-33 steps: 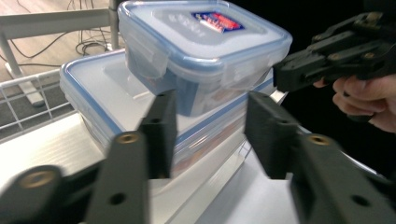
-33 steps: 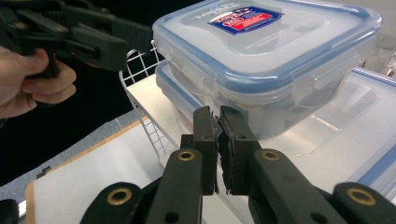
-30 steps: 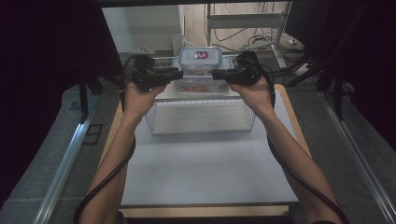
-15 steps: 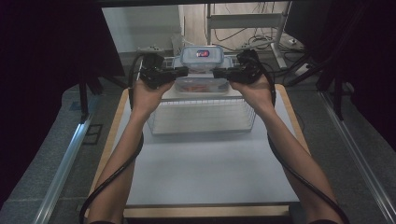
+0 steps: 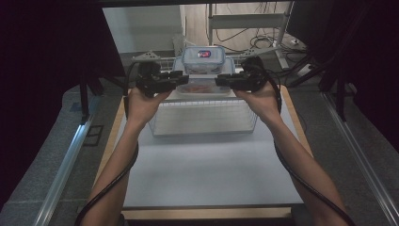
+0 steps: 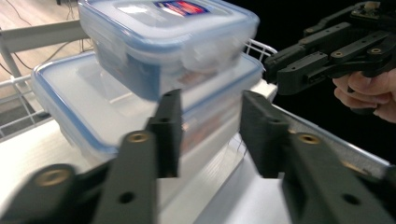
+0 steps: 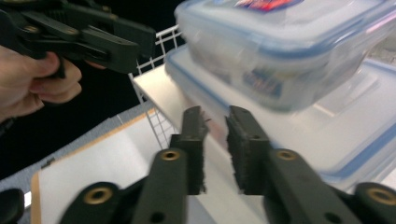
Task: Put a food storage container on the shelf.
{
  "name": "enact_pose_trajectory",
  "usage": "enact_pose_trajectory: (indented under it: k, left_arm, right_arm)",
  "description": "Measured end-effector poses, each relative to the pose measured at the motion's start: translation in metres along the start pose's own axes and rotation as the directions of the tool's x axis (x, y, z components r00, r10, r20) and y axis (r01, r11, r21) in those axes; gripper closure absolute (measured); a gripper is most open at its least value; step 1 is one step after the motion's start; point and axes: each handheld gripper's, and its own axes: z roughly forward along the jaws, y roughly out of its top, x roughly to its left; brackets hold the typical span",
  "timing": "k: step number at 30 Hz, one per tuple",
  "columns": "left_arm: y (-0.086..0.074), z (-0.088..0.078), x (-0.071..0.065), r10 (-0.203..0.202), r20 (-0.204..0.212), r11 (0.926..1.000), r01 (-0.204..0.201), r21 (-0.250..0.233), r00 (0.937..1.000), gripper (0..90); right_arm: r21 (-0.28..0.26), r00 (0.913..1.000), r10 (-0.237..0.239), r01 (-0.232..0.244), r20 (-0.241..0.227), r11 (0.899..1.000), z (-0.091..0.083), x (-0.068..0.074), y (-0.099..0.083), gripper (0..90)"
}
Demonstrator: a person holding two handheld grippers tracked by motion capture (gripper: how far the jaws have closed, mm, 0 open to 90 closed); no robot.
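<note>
High view: my left gripper and right gripper, jaws parted and empty, flank the stacked containers above the far basket. An uneven squeeze could topple the small top box.

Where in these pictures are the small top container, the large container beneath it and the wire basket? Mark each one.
small top container (image 5: 203,57), high view, on its lid beside the label.
large container (image 6: 70,98), left gripper view, on its clear lid.
wire basket (image 5: 202,120), high view, on its front mesh wall.
</note>
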Motion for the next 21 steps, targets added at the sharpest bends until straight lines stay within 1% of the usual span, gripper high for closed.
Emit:
enact_pose_trajectory:
  k: [3, 4, 5, 8, 10, 13, 15, 18, 21]
  left_arm:
    - [-0.011, -0.005, -0.008, 0.008, 0.009, 1.0, -0.008, 0.004, 0.9999, 43.8]
    - [-0.015, -0.005, -0.011, 0.011, 0.003, 0.9999, -0.011, 0.007, 0.9999, 39.1]
    - [-0.02, -0.006, -0.013, 0.018, 0.0, 0.9998, -0.018, 0.009, 0.9998, 35.8]
    - [-0.036, -0.005, -0.021, 0.023, -0.004, 0.9992, -0.023, 0.033, 0.9997, 27.3]
    - [-0.047, -0.005, -0.025, 0.027, -0.006, 0.9986, -0.026, 0.047, 0.9996, 23.2]
    - [-0.062, -0.005, -0.032, 0.019, -0.001, 0.9982, -0.019, 0.058, 0.9998, 18.7]
    - [-0.071, -0.004, -0.036, 0.021, -0.002, 0.9975, -0.02, 0.068, 0.9998, 14.9]
    - [-0.083, -0.005, -0.042, 0.025, -0.004, 0.9964, -0.025, 0.081, 0.9997, 11.6]
    - [-0.093, -0.006, -0.047, 0.032, -0.005, 0.9952, -0.031, 0.093, 0.9995, 10.5]
  right_arm:
    - [0.009, 0.9995, -0.026, 0.026, 0.018, 1.0, -0.002, 0.009, -0.01, 55.8]
    - [0.014, 0.9993, -0.032, 0.032, 0.02, 0.999, -0.003, 0.011, -0.014, 51.8]
    - [0.018, 0.9989, -0.04, 0.039, 0.027, 0.999, -0.004, 0.014, -0.018, 48.8]
    - [0.038, 0.9966, -0.069, 0.068, 0.044, 0.997, -0.005, 0.022, -0.031, 41.0]
    - [0.054, 0.9949, -0.088, 0.086, 0.049, 0.995, -0.006, 0.027, -0.042, 35.6]
    - [0.068, 0.9929, -0.106, 0.102, 0.055, 0.992, -0.009, 0.034, -0.055, 31.0]
    - [0.072, 0.9917, -0.113, 0.109, 0.061, 0.991, -0.012, 0.038, -0.064, 27.5]
    - [0.068, 0.9919, -0.109, 0.105, 0.064, 0.992, -0.016, 0.041, -0.077, 24.2]
    - [0.065, 0.9927, -0.1, 0.096, 0.067, 0.993, -0.021, 0.043, -0.088, 21.1]
